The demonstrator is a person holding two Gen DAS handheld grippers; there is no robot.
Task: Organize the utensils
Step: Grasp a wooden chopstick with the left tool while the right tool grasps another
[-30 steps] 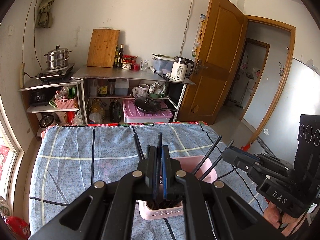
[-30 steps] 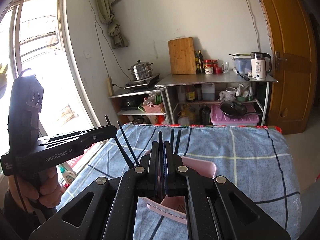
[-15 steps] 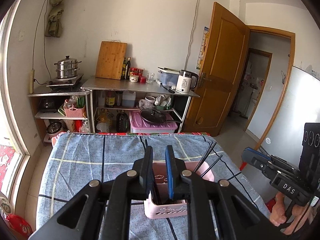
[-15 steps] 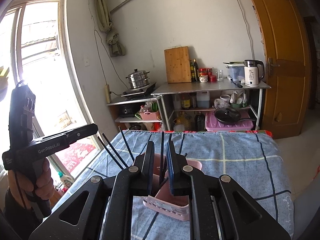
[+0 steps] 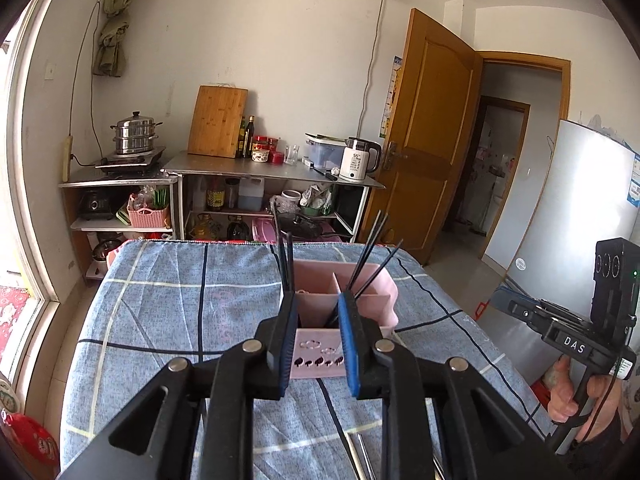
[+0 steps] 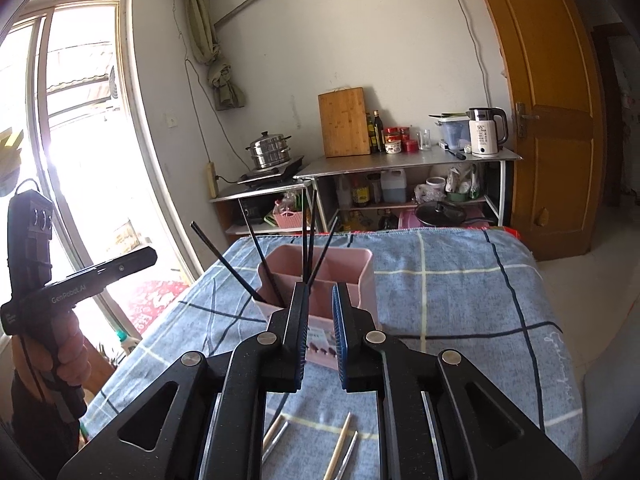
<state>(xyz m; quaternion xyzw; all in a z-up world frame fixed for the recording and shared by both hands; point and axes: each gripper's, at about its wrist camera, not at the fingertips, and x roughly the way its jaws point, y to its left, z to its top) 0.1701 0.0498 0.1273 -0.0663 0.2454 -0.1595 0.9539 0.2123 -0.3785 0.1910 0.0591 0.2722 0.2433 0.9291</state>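
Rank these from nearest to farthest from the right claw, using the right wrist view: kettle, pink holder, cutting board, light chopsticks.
1. Light chopsticks, on the cloth under the right claw.
2. Pink holder, just ahead.
3. Cutting board and kettle, both on the far counter; too close to call.

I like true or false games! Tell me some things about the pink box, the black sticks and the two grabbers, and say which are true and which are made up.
1. The black chopsticks stand in the pink holder. True.
2. The left gripper is squeezing a chopstick. False: its jaws are open with nothing between them.
3. The right gripper is open too. True.
4. The holder sits on a bare wooden table. False: it sits on a blue checked cloth.
5. More chopsticks lie flat on the cloth near the right gripper. True.
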